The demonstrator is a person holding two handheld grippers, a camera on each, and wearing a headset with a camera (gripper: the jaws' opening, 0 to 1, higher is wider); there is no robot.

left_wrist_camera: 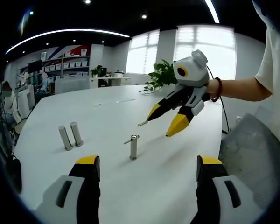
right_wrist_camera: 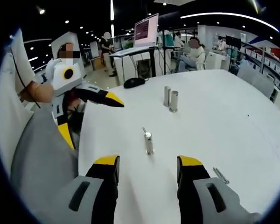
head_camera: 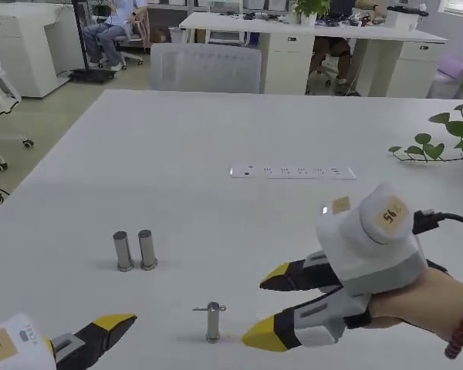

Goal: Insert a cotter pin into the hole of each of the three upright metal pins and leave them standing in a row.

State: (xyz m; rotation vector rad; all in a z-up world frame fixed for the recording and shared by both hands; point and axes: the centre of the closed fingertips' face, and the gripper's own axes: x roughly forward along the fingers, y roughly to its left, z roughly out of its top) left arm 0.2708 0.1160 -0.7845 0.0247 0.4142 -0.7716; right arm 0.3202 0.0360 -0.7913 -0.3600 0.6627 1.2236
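Two bare metal pins (head_camera: 135, 250) stand upright side by side on the white table (head_camera: 239, 131) at the left. A third pin (head_camera: 213, 321) stands nearer me with a cotter pin (head_camera: 208, 308) crosswise through its top. My right gripper (head_camera: 264, 308) is open just right of that pin, and in its own view the pin (right_wrist_camera: 149, 142) stands ahead between the jaws. My left gripper (left_wrist_camera: 148, 163) is open and empty at the near left, facing the pinned pin (left_wrist_camera: 133, 147). A loose cotter pin (right_wrist_camera: 220, 176) lies on the table beside the right gripper.
A white power strip (head_camera: 293, 172) lies mid-table beyond the pins. Plant leaves (head_camera: 440, 139) reach over the right edge. A grey chair (head_camera: 206, 68) stands at the far edge, with desks and seated people behind it.
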